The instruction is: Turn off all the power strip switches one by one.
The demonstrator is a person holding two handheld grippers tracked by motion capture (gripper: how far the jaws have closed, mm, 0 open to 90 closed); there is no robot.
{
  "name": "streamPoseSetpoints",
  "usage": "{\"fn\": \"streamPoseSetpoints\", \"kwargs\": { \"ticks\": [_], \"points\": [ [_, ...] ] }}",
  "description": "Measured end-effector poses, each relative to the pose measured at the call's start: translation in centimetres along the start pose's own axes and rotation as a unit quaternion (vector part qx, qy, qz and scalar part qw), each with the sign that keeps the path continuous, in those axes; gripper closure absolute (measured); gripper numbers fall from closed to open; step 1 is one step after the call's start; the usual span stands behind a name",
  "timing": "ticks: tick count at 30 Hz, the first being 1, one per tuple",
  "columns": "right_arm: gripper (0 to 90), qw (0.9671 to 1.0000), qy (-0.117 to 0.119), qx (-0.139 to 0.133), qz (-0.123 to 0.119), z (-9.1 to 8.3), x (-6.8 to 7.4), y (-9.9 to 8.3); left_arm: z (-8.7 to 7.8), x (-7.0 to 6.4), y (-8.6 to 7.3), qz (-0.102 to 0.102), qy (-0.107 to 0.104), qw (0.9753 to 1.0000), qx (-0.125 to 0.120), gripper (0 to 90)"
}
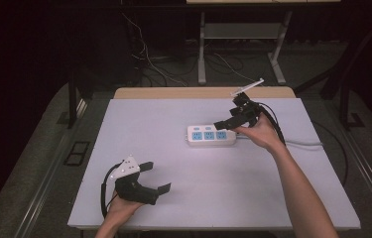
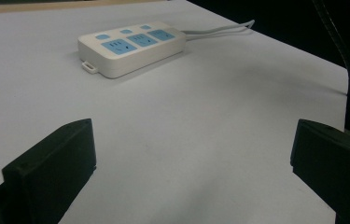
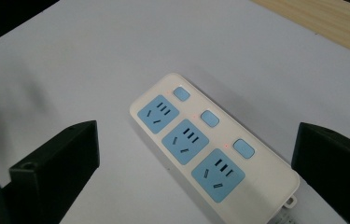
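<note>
A white power strip with three blue sockets and three blue switches lies flat near the table's middle, its grey cord running off to the right. My right gripper hovers over the strip's right end, open, with nothing between its jaws; the right gripper view looks down on the power strip, where small red lights glow beside the switches. My left gripper rests low near the table's front left, open and empty. From the left gripper view the power strip lies well ahead, apart from the jaws.
A white sheet covers the table, with a strip of bare wood at the far edge. Beyond it, a metal frame and loose cables sit on the dark floor. Black cables trail from both grippers.
</note>
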State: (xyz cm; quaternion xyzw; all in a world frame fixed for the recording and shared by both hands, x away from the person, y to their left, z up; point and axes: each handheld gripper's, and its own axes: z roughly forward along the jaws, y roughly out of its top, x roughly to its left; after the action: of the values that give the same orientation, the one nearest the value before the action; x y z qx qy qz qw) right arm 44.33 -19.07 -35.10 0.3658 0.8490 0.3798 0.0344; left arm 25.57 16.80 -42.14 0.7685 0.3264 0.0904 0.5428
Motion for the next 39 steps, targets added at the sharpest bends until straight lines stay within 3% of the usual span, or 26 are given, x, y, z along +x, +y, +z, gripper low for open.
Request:
{"fn": "streamPoseSetpoints", "kwargs": {
  "ticks": [20,21,22,23,30,31,39],
  "points": [
    [0.8,0.9998,-0.012,0.015,0.005,2.8,-1.9,-0.6,0.2,0.1,-0.1,0.004,-0.002,1.0000,0.002,0.0],
    [5.8,0.9997,-0.018,0.016,0.006,2.9,-1.9,-0.6,0.2,0.1,-0.1,0.004,-0.002,1.0000,0.003,0.0],
    [18.3,0.9997,-0.021,0.015,0.003,2.9,-2.0,-0.7,0.2,0.1,-0.1,0.004,-0.002,1.0000,0.002,0.0],
    [22.5,0.9996,-0.022,0.016,0.001,3.0,-2.1,-0.7,0.2,0.1,-0.1,0.005,-0.002,1.0000,0.003,0.0],
    [40.0,0.9994,-0.030,0.018,0.002,3.4,-2.5,-0.8,0.2,0.1,-0.1,0.005,-0.001,1.0000,0.004,0.0],
    [45.6,0.9993,-0.032,0.017,0.007,3.5,-2.8,-0.8,0.2,0.1,-0.1,0.004,-0.001,1.0000,0.005,0.0],
    [61.5,0.9990,-0.036,0.008,0.026,3.7,-3.5,-1.0,0.3,0.2,-0.2,0.003,-0.003,1.0000,0.007,0.0]
  ]
}}
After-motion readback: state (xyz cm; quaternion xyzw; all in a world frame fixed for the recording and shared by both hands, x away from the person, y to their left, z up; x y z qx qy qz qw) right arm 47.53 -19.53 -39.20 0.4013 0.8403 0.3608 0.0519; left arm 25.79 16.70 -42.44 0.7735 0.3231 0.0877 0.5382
